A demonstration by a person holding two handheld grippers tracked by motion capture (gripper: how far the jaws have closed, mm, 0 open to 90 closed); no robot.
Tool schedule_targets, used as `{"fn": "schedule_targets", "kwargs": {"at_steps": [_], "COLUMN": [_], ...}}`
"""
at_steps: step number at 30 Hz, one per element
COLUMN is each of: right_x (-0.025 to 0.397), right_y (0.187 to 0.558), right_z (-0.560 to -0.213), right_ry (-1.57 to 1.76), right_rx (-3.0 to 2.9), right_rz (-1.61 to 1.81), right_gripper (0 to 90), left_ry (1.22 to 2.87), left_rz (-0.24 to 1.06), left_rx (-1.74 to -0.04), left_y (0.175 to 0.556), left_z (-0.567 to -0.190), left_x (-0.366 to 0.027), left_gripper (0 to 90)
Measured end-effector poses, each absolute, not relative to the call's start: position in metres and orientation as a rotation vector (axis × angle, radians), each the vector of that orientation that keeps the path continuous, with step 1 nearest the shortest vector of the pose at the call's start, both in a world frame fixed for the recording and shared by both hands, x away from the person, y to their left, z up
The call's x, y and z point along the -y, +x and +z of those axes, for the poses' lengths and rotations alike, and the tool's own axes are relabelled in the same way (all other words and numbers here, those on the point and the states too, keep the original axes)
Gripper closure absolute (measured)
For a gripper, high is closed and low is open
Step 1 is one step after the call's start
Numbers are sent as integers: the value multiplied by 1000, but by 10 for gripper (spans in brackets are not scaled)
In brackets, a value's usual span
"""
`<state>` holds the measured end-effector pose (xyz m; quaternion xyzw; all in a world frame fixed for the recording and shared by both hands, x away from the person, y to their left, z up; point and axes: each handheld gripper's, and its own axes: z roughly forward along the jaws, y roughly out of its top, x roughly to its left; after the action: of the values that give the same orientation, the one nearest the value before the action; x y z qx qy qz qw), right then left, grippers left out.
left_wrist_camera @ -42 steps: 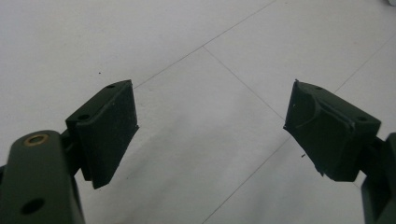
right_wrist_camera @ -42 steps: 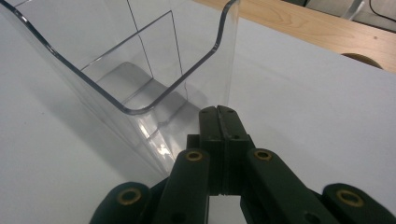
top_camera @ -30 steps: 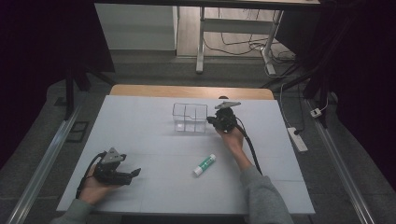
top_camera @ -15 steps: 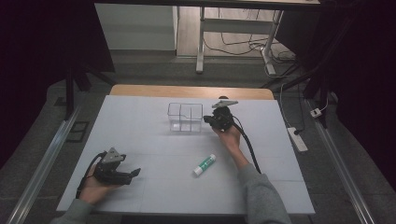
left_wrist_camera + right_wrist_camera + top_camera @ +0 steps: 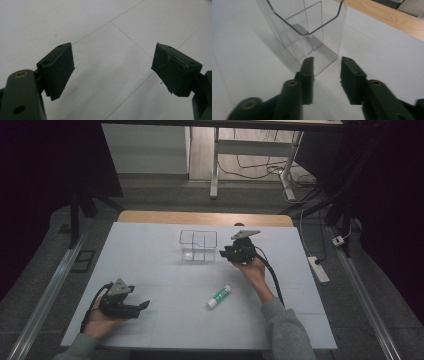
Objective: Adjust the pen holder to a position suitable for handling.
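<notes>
1. I'm holding my right claw (image 5: 223,254) at the right-hand side of the clear box (image 5: 198,245), jaws a little apart with nothing between them; in the right gripper view (image 5: 327,72) they're framing the box's near bottom corner, very close to it, though I can't tell if they're touching.
2. I'm resting my left claw (image 5: 142,306) low on the near-left part of the table (image 5: 150,270), jaws wide apart (image 5: 112,70) over bare white surface, gripping nothing.
3. I'm judging the work as barely under way: the clear box (image 5: 307,32) is standing upright toward the far middle of the table, its divided compartments looking empty.
4. I'm seeing the glue stick (image 5: 219,296) lying flat on the table, well apart from the box and nearer to me, just beside my right forearm; nobody's gripping it.
5. I'm reading its long axis as diagonal: white cap end pointing near-left toward me, green body running far-right.
6. I'm guessing what's left is picking that stick up and getting it into the box.
</notes>
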<state>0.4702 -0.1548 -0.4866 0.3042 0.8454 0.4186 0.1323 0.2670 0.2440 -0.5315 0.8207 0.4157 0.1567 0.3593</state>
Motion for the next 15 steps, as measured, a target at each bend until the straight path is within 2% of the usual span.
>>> {"fn": "schedule_targets", "kwargs": {"at_steps": [3,6,15], "right_x": [160,166,185], "right_y": [463,456,438], "right_z": [-480,-476,-470], "right_ry": [877,857,815], "right_rx": [-2478,-2496,-2496], "right_rz": [1237,1263,1249], "right_gripper": [503,461,420], "left_ry": [2116,2115,2115], "left_rz": [406,406,406], "left_rx": [-1074,-1075,-1077], "left_y": [267,267,267], "left_z": [-532,-531,-532], "left_x": [-244,-244,-244], "left_gripper": [172,172,172]}}
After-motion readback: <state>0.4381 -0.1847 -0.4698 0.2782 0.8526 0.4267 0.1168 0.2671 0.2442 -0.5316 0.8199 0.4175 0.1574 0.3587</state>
